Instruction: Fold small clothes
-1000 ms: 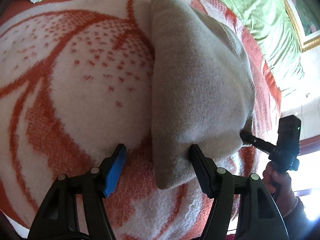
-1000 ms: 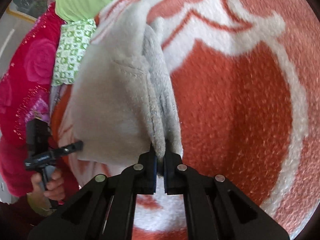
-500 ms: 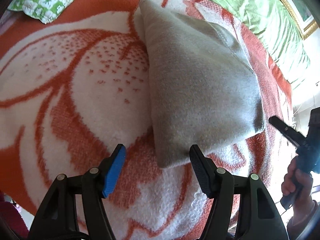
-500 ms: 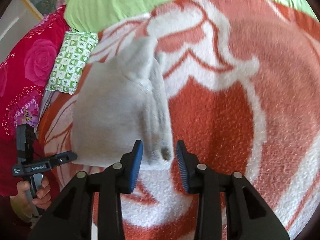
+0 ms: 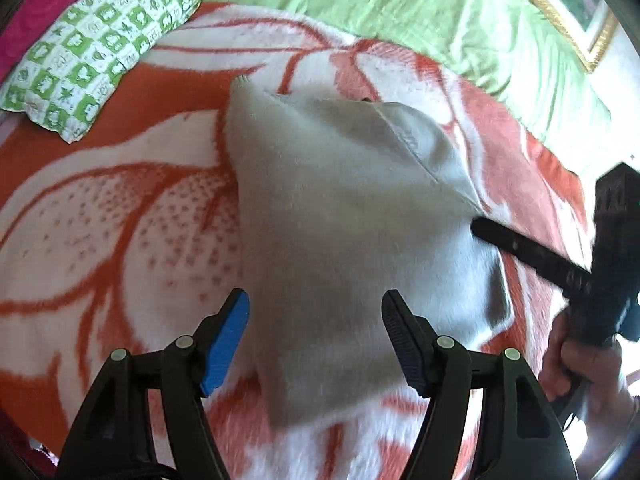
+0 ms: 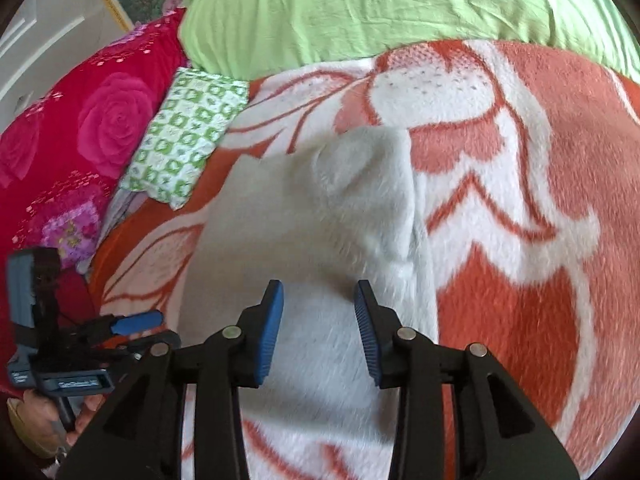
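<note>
- Garment (image 5: 352, 248): grey, fuzzy knit, folded, lying on orange-white fleece blanket (image 5: 120, 216).
- Left gripper (image 5: 316, 336), right gripper (image 6: 319, 332): fingers released, empty.
- Checked green cloth (image 6: 188, 148) nearby.

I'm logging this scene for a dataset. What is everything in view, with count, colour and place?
folded garment: one, pale grey, lying on the blanket, centre.
blanket: one, orange and white floral, under the garment.
checked pillow: one, green and white, at the blanket's far left edge.
green sheet: one, light green, beyond the blanket.
rose quilt: one, magenta, far left, beside the pillow.
framed picture: one, gold frame, on the wall, partly seen.
left tool: open, over the garment's near end.
right tool: open, over the garment.
</note>
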